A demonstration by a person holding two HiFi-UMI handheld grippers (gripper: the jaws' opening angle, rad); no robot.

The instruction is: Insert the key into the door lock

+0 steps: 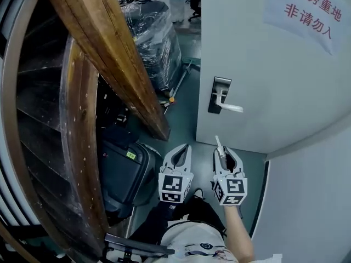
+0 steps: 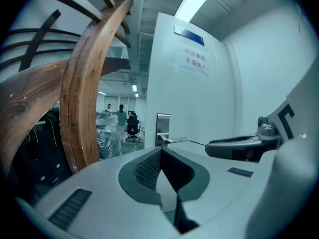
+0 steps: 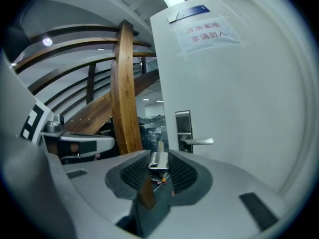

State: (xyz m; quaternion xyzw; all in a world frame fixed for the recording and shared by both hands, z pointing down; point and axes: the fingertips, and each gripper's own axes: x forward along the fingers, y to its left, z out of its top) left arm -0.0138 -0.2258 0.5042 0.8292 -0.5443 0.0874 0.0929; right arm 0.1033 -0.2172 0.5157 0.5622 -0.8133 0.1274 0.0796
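The keyhole cannot be made out in any view: the lock (image 1: 219,93) shows only as a dark metal plate on the white door (image 1: 274,75), with a handle (image 1: 231,107) that sticks out to the right. Most of the key (image 1: 219,142) is hidden. In the head view only a thin pale tip rises above the right gripper (image 1: 224,151), at lower centre. In the right gripper view a flat metal end (image 3: 159,157) sits between the ribbed pads, and something small and reddish just below it is too dim to name. The sign (image 1: 307,10) with red print at upper right is cut off by the frame edge. The wooden beam (image 1: 109,53) at upper left runs out of the top of the frame. A dark case (image 1: 123,174) at lower left is partly covered by the woodwork. Two people (image 2: 119,114) far off at mid left of the left gripper view are too small to describe.

The right gripper's (image 3: 158,159) jaws are clamped on the key, which points up the frame toward the lock (image 3: 183,127) and is well apart from it. In the head view the key lies below the handle, clear of the door.

The left gripper (image 1: 186,147) sits just left of the right one. Its jaws meet at the tips (image 2: 159,151), with nothing between them, and it touches nothing.
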